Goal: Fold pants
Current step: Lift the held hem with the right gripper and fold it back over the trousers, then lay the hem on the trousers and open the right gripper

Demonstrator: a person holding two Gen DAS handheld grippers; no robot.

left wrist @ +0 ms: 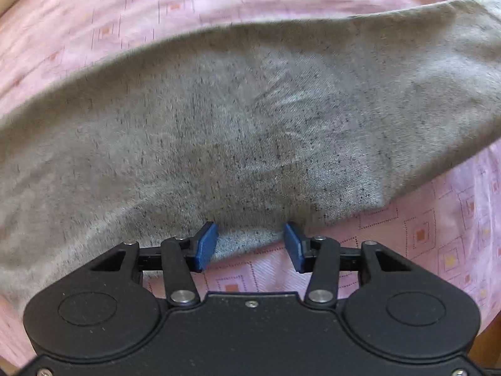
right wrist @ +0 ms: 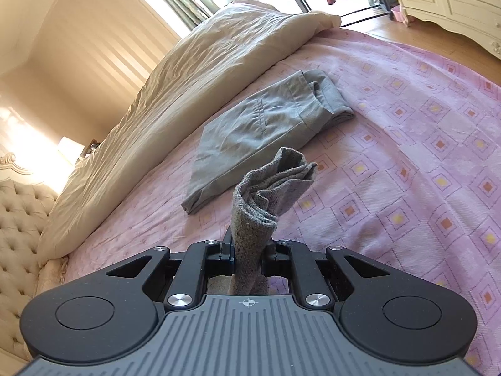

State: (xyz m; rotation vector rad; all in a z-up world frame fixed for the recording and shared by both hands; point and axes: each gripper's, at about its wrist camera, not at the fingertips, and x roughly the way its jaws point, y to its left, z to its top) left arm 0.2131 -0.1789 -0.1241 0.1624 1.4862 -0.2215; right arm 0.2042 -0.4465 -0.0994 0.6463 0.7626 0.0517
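Looking straight down, the left gripper [left wrist: 250,246] has its blue pads [left wrist: 206,244] spread apart, straddling the near edge of the gray speckled pants [left wrist: 250,119] but not pinching it. The knit fabric lies fairly flat on the pink patterned bedspread [left wrist: 438,235], long axis running left to right across the view. The right gripper [right wrist: 249,255] is clamped on a bunched gray end of the pants, sticking up past the fingers. Another folded pair [right wrist: 266,125] sits beyond it.
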